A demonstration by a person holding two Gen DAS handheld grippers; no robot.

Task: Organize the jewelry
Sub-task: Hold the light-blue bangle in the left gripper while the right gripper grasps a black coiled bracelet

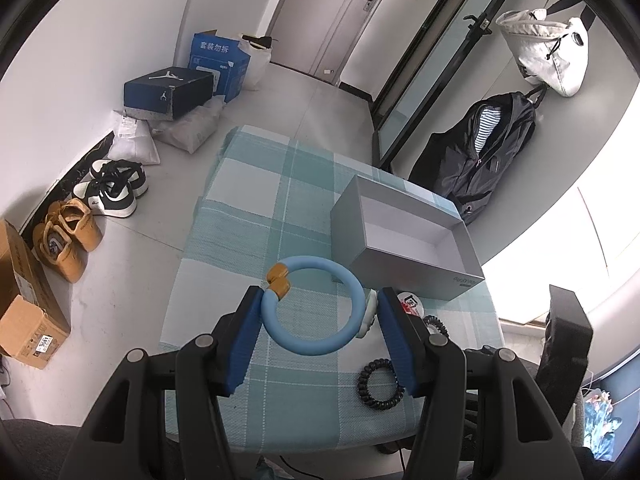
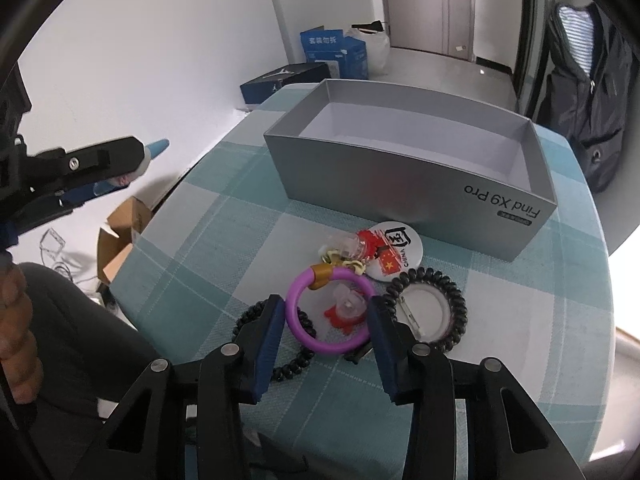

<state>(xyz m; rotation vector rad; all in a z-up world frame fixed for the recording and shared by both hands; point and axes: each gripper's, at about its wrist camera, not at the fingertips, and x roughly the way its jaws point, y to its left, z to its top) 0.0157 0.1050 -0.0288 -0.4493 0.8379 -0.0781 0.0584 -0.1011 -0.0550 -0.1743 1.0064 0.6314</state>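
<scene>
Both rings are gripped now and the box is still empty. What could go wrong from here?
The left hand-held gripper holds the blue ring only by its outer edges, so it may pop out before reaching the grey box. The purple ring in the right hand-held gripper lies over a red-and-clear charm and beside a black coil hair tie, which could get dragged along.

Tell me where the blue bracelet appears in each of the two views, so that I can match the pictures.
Left wrist view: the blue bracelet sits at lower centre, held between the left gripper's fingers, above the checked cloth.
Right wrist view: only its blue edge shows at the far left, sticking out of the left gripper, beyond the table edge.
Shared landmark: the open grey box on the table.
</scene>
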